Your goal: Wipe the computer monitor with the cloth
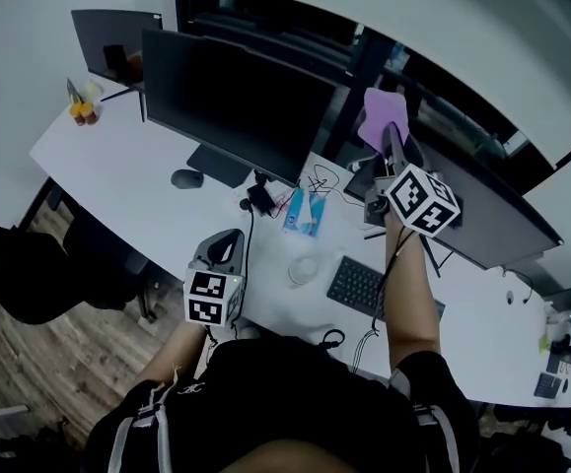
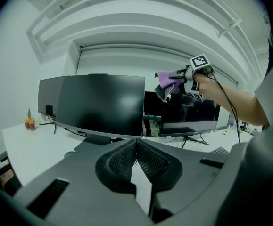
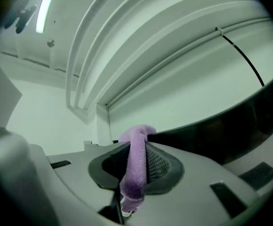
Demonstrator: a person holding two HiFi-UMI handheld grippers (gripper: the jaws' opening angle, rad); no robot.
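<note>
The right tongs (image 1: 392, 134) are raised high on an outstretched arm, clamped on a purple cloth (image 1: 380, 114). In the right gripper view the cloth (image 3: 135, 178) is pinched between the two ribbed pads. One end curls up over the tips and the other hangs down in a fold toward the camera. Seen from the head camera, the cloth sits at the upper left end of the right-hand monitor (image 1: 497, 210), close to the gap between it and the middle monitor (image 1: 236, 97). The right gripper view shows that screen's dark curved edge (image 3: 263, 112) just beside the cloth. Whether the cloth touches the screen cannot be told.

The left tongs (image 1: 228, 238) are held low, close to the person's body and above the near edge of the white bench (image 1: 117, 156). Their jaws are pressed together with nothing between them. They (image 2: 136, 145) point toward the middle monitor (image 2: 103, 102), and the left gripper view also catches the right tongs (image 2: 179, 74) and the cloth (image 2: 164, 79) up at that monitor's top right corner.

A third monitor (image 1: 107, 42) stands at the far left of the bench. In front of the screens lie a mouse (image 1: 186, 177), a tangle of cables (image 1: 315, 180), a blue packet (image 1: 305, 213) and a dark keyboard (image 1: 359, 284). Small orange bottles (image 1: 80, 111) stand near the left end.
</note>
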